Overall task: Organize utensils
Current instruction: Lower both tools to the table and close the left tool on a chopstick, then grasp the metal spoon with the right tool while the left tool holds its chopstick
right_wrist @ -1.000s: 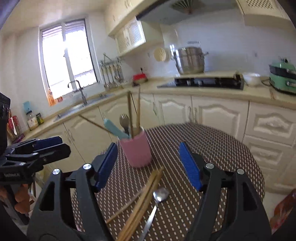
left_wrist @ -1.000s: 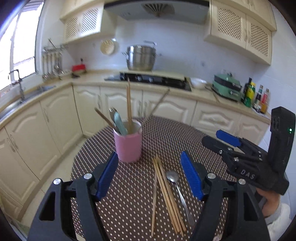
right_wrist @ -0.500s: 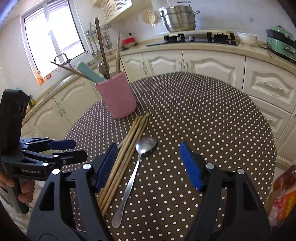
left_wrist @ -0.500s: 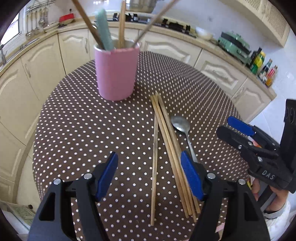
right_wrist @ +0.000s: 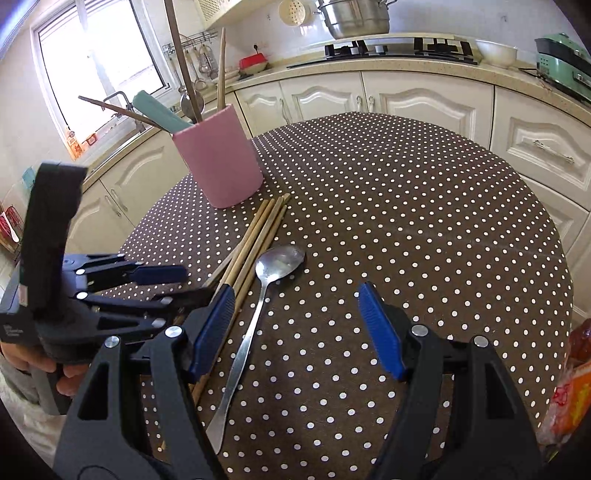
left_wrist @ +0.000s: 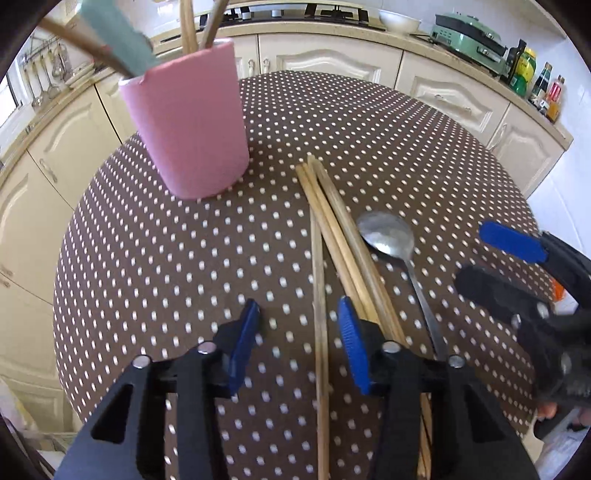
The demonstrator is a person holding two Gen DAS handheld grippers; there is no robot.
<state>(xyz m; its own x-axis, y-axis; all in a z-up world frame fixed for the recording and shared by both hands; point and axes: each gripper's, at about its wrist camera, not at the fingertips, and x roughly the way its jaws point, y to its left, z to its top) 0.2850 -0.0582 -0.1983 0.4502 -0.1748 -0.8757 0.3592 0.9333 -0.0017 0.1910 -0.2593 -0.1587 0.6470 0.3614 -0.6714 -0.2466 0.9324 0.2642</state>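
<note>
One round table (left_wrist: 155,258) with a brown white-dotted cloth carries everything; cream kitchen cabinets (right_wrist: 417,103) and a countertop curve behind it.

Left gripper (left_wrist: 297,347): low over the near edge of the table, jaws apart but fairly narrow, blue pads (left_wrist: 351,347) straddling one stray chopstick (left_wrist: 319,295) without closing on it. The right pad sits over the bundle next to it. Nothing gripped.

Right gripper (right_wrist: 297,330): also over the near edge, jaws wide apart, nothing between them but cloth. The spoon handle runs just inside its left finger (right_wrist: 212,328), not touching as far as I can tell.

Pink utensil holder (left_wrist: 188,122): upright, toward the far-left part of the table, holding several wooden chopsticks, a teal-handled utensil (right_wrist: 159,114) and a metal spoon or ladle, all leaning out over the rim.

Loose chopstick bundle (right_wrist: 258,243): flat on the cloth about mid-table, far tips close to the holder's base, near ends running back under the grippers. Exact count is hard to read, roughly four or five including the stray, which crosses the others at a slight angle.

Metal spoon (right_wrist: 266,284): flat, bowl up, just beside the bundle on its right, handle pointing to the near edge.

Background: stainless pot (right_wrist: 354,16) on the hob, green appliance (left_wrist: 469,33) and bottles (left_wrist: 524,70) on the right counter.
</note>
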